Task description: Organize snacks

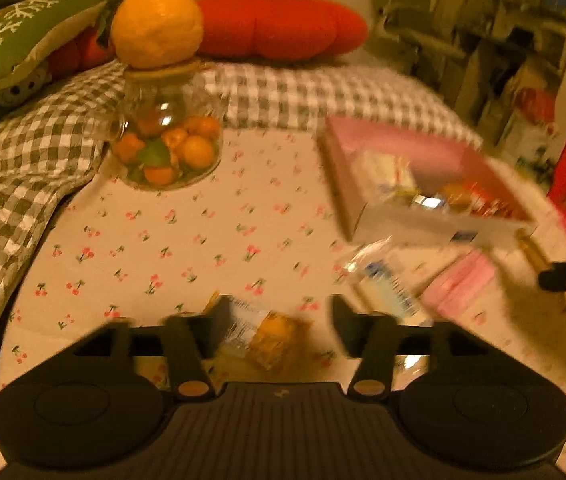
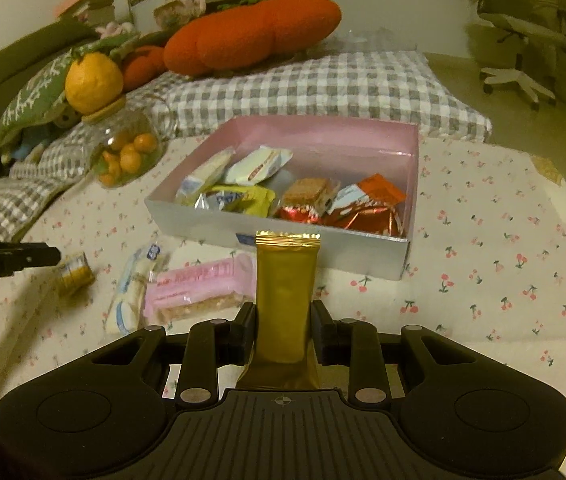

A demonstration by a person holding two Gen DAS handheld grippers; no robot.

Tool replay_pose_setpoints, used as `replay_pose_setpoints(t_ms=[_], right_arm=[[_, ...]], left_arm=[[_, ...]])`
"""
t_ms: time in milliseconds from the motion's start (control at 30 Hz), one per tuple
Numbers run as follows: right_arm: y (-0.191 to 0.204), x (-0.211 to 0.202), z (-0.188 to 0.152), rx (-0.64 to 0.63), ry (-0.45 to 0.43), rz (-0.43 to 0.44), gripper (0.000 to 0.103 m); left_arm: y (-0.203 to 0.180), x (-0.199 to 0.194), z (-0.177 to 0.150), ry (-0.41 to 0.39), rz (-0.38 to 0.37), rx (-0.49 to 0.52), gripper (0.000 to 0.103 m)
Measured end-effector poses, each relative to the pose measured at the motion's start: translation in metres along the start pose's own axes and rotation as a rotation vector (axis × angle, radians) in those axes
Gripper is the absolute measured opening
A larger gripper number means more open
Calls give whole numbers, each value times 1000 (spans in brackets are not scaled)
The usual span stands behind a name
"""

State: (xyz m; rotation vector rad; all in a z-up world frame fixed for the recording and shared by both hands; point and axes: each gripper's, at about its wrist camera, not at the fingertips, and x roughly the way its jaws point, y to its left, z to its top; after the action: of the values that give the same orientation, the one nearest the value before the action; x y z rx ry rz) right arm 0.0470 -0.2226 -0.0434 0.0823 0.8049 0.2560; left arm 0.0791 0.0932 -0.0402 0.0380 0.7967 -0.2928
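While several snacks are sitting in the pink box point(image 2: 323, 136), right gripper point(image 2: 283, 320) is clamping gold bar point(image 2: 285, 280), left gripper point(image 1: 275, 320) gaping empty, three packets point(image 2: 199, 284) waiting outside.

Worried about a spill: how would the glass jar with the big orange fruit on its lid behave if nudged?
The glass jar looks top-heavy with the big fruit on its lid, so the fruit may well roll off. The soft cloth underneath probably lets it rock.

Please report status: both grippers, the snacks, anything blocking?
Right hand-held gripper shut on gold bar. Left hand-held gripper open over small yellow snack. Box ahead, path clear.
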Motion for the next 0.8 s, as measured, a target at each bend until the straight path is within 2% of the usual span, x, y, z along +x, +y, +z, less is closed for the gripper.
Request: replay_pose_setpoints(t_ms=[133, 300, 367, 467, 500, 567, 600, 700, 800], right_arm=[[3, 7, -5, -20, 27, -4, 28], [9, 15, -8, -36, 56, -1, 28], [11, 16, -9, -48, 62, 5, 28], [13, 16, -10, -59, 63, 6, 28], [13, 16, -10, -59, 62, 6, 28], [13, 16, -9, -57, 60, 3, 28], [13, 15, -8, -56, 57, 0, 28], [13, 13, -5, -55, 46, 0, 28], [15, 7, -1, -59, 27, 4, 28]], left_arm=[[-4, 15, -5, 31, 64, 36, 78], [-6, 35, -10, 68, 138, 122, 82], [-1, 36, -12, 52, 141, 117, 84], [5, 36, -11, 51, 105, 69, 67], [4, 35, -11, 44, 100, 74, 55], [-1, 33, -10, 45, 99, 91, 46], [-4, 32, -10, 47, 92, 96, 35], [-12, 30, -6, 40, 76, 98, 26], [-17, 26, -1, 29, 46, 85, 24]])
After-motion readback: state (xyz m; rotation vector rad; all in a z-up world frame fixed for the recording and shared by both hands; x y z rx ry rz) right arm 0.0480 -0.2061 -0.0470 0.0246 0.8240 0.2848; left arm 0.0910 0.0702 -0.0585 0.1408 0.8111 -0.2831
